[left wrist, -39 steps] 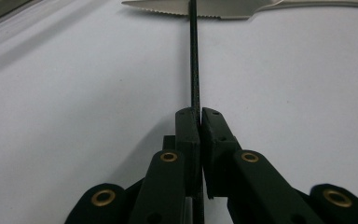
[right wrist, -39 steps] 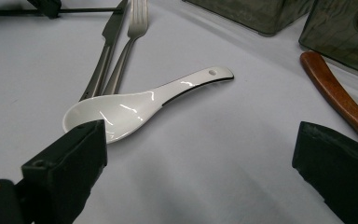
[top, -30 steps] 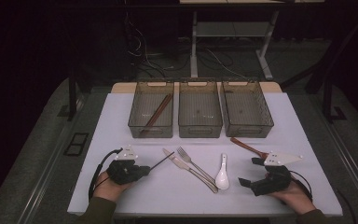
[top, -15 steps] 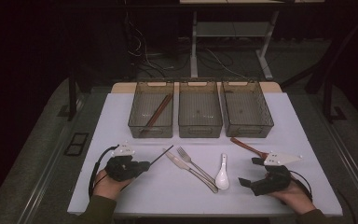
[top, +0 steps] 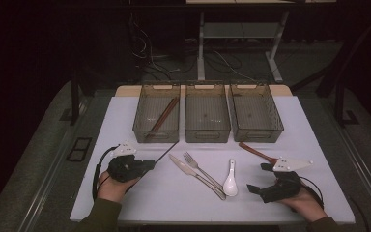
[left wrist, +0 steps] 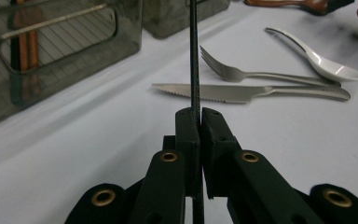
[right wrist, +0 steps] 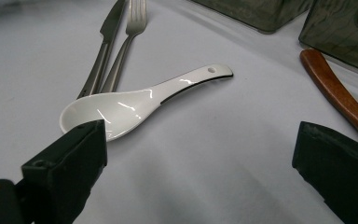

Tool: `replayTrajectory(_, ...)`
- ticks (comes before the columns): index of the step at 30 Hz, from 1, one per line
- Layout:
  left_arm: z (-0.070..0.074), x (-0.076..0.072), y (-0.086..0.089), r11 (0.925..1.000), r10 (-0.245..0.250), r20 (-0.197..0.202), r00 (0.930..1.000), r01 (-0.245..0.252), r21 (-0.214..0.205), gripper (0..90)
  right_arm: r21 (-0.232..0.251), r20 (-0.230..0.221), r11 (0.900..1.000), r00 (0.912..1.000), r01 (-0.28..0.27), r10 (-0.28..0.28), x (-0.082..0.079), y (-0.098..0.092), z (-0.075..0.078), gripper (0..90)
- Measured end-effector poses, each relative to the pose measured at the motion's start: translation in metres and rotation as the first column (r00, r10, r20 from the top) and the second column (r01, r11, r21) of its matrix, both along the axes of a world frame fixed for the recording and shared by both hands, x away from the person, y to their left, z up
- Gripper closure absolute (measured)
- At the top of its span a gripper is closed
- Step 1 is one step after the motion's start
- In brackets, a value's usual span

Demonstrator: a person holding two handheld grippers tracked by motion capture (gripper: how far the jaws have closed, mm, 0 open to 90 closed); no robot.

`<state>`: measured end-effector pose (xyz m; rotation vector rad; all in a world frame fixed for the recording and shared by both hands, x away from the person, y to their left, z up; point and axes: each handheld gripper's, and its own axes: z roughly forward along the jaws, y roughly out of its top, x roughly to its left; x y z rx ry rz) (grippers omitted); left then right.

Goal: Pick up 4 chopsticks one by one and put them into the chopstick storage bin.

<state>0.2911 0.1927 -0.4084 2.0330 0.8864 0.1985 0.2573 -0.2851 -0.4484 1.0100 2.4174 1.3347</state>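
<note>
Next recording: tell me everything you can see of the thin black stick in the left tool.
The black stick is a thin, straight, dark rod with a matt, finely textured surface, likely a chopstick. The left tool is shut on it, the two jaws pinching one end while the rest juts forward. In the high view it slants up and right from the tool toward the left bin, its far tip near the bin's front wall. Whether it touches the table is unclear.

White spoon (top: 230,181), silver fork (top: 199,166), grey-tinted bins (top: 207,113), black chopstick (top: 166,151).
</note>
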Motion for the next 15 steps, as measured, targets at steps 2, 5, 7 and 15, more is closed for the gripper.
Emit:
replayTrajectory(2,0.001,0.003,-0.001,1.0000,0.004,0.003,1.0000,-0.004,0.000,85.0,-0.001,0.000,1.0000,1.0000,0.000,0.000,0.000,0.000,0.000,2.9)
replayTrajectory(5,0.003,0.008,-0.001,0.9999,0.012,0.012,0.9999,-0.012,-0.006,85.0,-0.001,0.000,1.0000,1.0000,0.000,0.000,0.000,0.000,0.000,3.0)
replayTrajectory(7,0.004,0.011,-0.002,0.9998,0.018,0.014,0.9997,-0.018,-0.010,85.1,-0.002,0.000,1.0000,1.0000,-0.001,0.001,0.000,0.000,0.000,2.9)
replayTrajectory(15,0.009,0.026,-0.001,0.9991,0.028,0.020,0.9994,-0.027,-0.031,85.0,0.002,0.001,1.0000,1.0000,0.001,-0.001,-0.001,-0.001,0.001,2.9)
